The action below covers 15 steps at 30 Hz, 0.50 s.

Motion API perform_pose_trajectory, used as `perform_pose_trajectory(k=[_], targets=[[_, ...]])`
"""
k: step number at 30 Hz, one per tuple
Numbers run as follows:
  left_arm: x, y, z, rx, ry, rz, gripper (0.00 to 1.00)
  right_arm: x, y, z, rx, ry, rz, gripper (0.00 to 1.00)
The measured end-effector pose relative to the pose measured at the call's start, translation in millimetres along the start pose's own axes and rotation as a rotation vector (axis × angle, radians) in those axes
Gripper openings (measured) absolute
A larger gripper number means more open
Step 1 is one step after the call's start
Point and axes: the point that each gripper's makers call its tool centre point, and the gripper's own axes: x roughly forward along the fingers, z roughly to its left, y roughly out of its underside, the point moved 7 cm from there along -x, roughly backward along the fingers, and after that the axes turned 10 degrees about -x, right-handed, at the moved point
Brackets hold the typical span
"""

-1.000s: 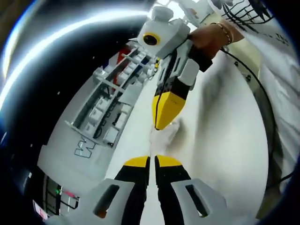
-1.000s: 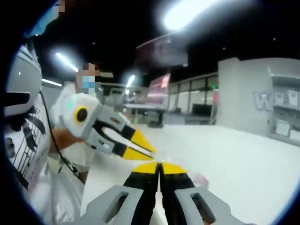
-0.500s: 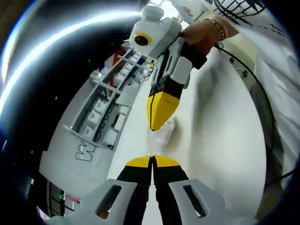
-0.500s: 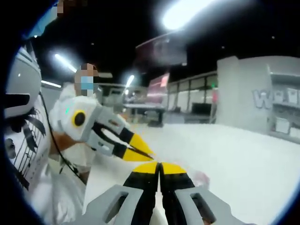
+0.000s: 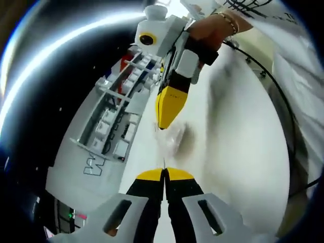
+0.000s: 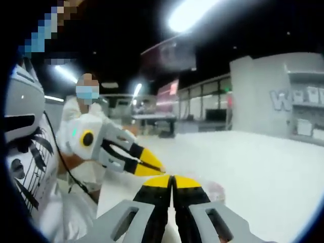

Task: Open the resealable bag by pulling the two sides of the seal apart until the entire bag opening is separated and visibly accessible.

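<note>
A small clear resealable bag (image 5: 170,142) hangs stretched above the white table (image 5: 243,152) between the two grippers. At the bottom of the left gripper view, my left gripper (image 5: 164,173) is shut on the bag's lower edge. My right gripper (image 5: 160,125), held by a hand (image 5: 210,31), comes down from the top, its yellow jaws shut on the bag's upper edge. In the right gripper view, my right gripper (image 6: 173,179) is shut, and a bit of the clear bag (image 6: 216,191) shows beside its tips. My left gripper (image 6: 160,169) reaches in from the left, almost touching it.
A grey shelf unit (image 5: 114,119) with white boxes runs along the table's far side and appears again as the shelf unit (image 6: 304,116). A black cable (image 5: 284,109) crosses the person's white clothing. A bystander (image 6: 87,101) stands in the background.
In the left gripper view the right gripper has drawn farther away from my left jaws. The bag is stretched longer between them. Both grippers stay shut.
</note>
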Motion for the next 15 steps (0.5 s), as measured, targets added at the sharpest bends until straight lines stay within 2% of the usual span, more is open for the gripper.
perform_pose_trajectory(k=[6, 10, 15], targets=[[-1.1, 0.3, 0.6, 0.000, 0.008, -0.001, 0.02, 2.2, 1.8, 0.3, 0.002, -0.004, 0.002, 0.00], [0.6, -1.2, 0.5, 0.009, 0.011, -0.006, 0.07, 2.6, 0.9, 0.0, 0.011, 0.000, -0.002, 0.00], [1.7, -2.9, 1.5, 0.039, 0.010, -0.012, 0.07, 2.7, -0.6, -0.4, 0.026, 0.002, -0.010, 0.00]])
